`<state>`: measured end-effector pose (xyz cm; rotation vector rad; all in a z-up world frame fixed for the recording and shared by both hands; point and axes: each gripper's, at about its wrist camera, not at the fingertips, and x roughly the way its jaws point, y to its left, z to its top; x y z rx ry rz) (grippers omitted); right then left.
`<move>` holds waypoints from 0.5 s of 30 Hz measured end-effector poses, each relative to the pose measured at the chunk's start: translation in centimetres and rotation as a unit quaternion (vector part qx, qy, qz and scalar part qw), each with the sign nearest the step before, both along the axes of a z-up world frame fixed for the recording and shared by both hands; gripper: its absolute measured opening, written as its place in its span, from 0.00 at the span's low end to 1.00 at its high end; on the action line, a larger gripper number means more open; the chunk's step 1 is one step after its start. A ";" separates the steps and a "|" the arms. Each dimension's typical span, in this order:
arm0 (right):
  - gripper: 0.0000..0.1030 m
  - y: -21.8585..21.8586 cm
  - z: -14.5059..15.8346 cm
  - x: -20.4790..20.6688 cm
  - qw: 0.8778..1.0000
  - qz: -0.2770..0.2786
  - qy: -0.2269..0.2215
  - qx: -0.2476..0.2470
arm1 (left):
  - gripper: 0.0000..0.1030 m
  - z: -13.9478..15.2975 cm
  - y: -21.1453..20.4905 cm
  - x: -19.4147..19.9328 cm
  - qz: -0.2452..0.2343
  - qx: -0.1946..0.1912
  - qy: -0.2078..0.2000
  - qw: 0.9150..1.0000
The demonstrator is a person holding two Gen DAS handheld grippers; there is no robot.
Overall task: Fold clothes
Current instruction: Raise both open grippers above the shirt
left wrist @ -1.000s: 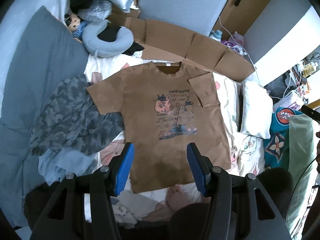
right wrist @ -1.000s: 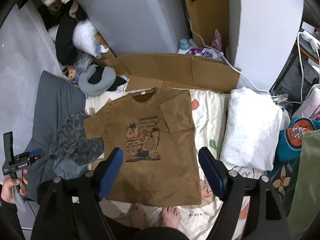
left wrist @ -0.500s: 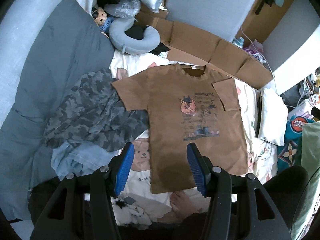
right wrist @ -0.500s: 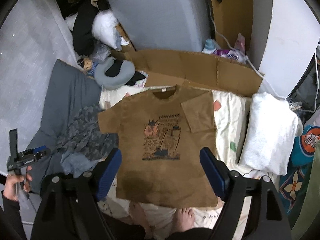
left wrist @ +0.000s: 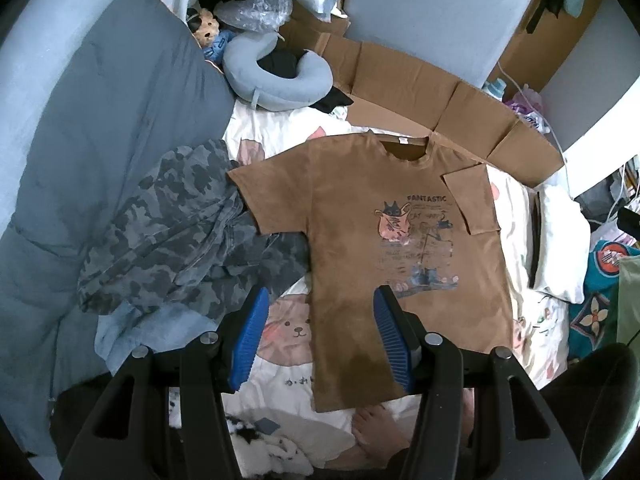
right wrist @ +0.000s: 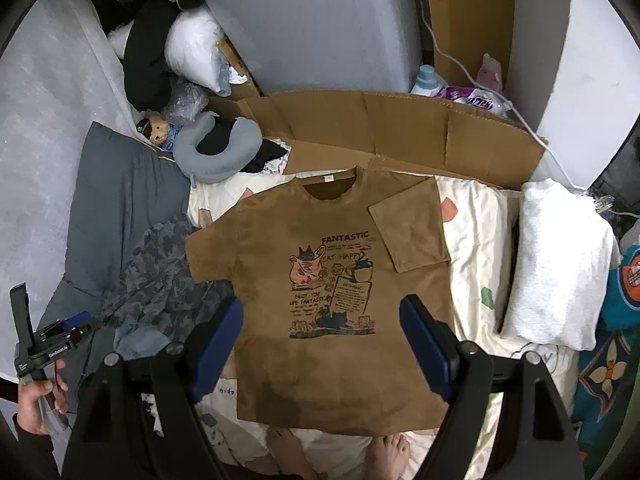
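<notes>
**Brown T-shirt laid flat, one sleeve folded in — both claws poised above its hem**

We see the brown T-shirt [right wrist: 328, 312] spread face-up on the printed bedsheet [right wrist: 476, 240], collar toward the cardboard [right wrist: 400, 128] at the far side and hem toward the person's bare feet [right wrist: 394, 450]; its long axis runs straight away from both claws. The right sleeve [right wrist: 408, 228] already lies folded over the chest, while the left sleeve [left wrist: 272, 196] lies spread out, its edge resting on the camouflage garment [left wrist: 168, 232]. The left gripper [left wrist: 318, 334] hangs above the shirt's lower left edge, jaws parted and empty — one pad over the sheet, the other over brown cloth. The right gripper [right wrist: 322, 346] sits over the shirt's lower middle, jaws wide and holding nothing. Both point steeply downward. We judge the spread sleeve to be the next part to fold, and the left claw the nearer: the sleeve lies ahead of it and slightly to its left, so that claw must travel forward along the shirt's side seam.
</notes>
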<state>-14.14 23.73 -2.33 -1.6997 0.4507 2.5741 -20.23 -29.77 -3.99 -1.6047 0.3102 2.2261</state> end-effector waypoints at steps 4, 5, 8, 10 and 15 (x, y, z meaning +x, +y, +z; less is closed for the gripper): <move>0.77 -0.1 -2.6 -0.8 1.000 -0.023 -0.005 -0.020 | 0.53 -1.7 0.0 -1.3 0.004 0.014 -0.011 1.000; 0.77 -0.1 -3.4 -0.9 0.999 -0.029 -0.006 -0.024 | 0.53 -2.0 0.0 -1.6 0.007 0.016 -0.013 1.000; 0.77 -0.4 -5.4 -1.3 0.999 -0.036 -0.010 -0.016 | 0.53 -3.6 0.0 -2.6 0.009 0.020 -0.013 1.000; 0.77 -0.7 -6.5 -1.5 0.999 -0.036 -0.011 -0.007 | 0.53 -4.8 -0.3 -3.3 0.017 0.027 -0.015 0.999; 0.77 -2.0 -10.1 -2.0 0.999 -0.042 -0.003 -0.004 | 0.53 -8.7 -1.1 -5.1 0.038 0.025 -0.012 0.999</move>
